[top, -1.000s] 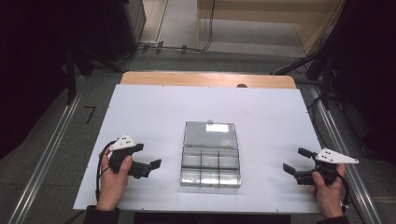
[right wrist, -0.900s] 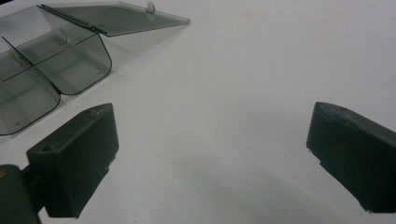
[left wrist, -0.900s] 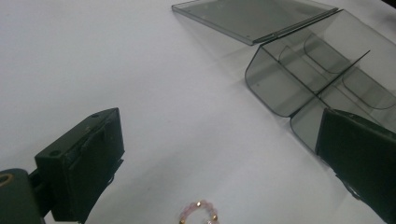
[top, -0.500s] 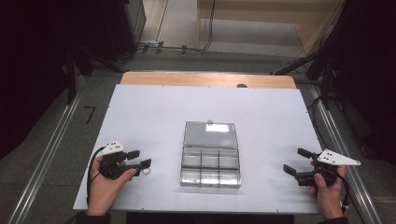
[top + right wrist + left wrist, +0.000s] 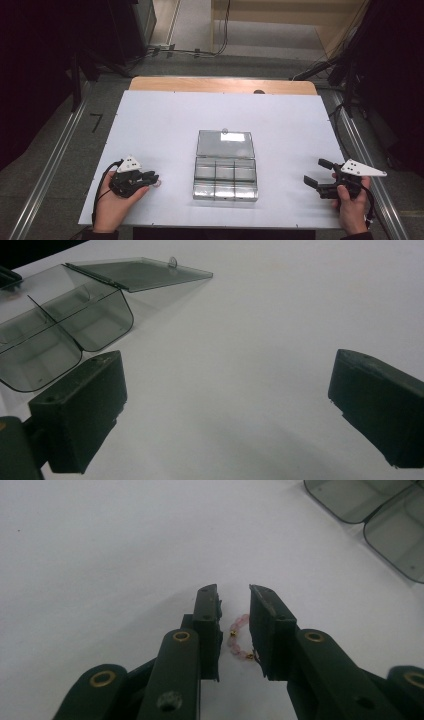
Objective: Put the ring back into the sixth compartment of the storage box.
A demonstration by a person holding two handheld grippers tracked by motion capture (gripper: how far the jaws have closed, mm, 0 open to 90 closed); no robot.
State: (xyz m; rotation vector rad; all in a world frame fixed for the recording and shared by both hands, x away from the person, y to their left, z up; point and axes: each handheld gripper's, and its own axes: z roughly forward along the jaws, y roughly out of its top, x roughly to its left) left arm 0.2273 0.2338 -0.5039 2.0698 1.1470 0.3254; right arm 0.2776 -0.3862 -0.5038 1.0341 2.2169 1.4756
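A short string of pink beads with gold ends (image 5: 236, 637) lies on the white table between the jaws of my left gripper (image 5: 234, 592). The jaws have just been closing and stand a narrow gap apart; the beads lie against the right-hand pad, and the other pad is still clear of them. In the high view my left gripper (image 5: 154, 177) rests low at the front left, and the beads (image 5: 159, 183) are a faint pink spot at its tips. My right gripper (image 5: 316, 172) is wide open at the front right, its jaws (image 5: 227, 370) holding nothing.
A clear compartment box (image 5: 225, 180) sits at the table's front middle with its lid (image 5: 225, 143) folded back flat. It also appears in the right gripper view (image 5: 50, 340) and the left gripper view (image 5: 380, 510). The white table sheet (image 5: 165, 125) ends at a wooden strip at the back.
My left gripper's jaws have narrowed from wide open to a small gap, and the hand has shifted slightly left and lower. The right gripper has not moved.
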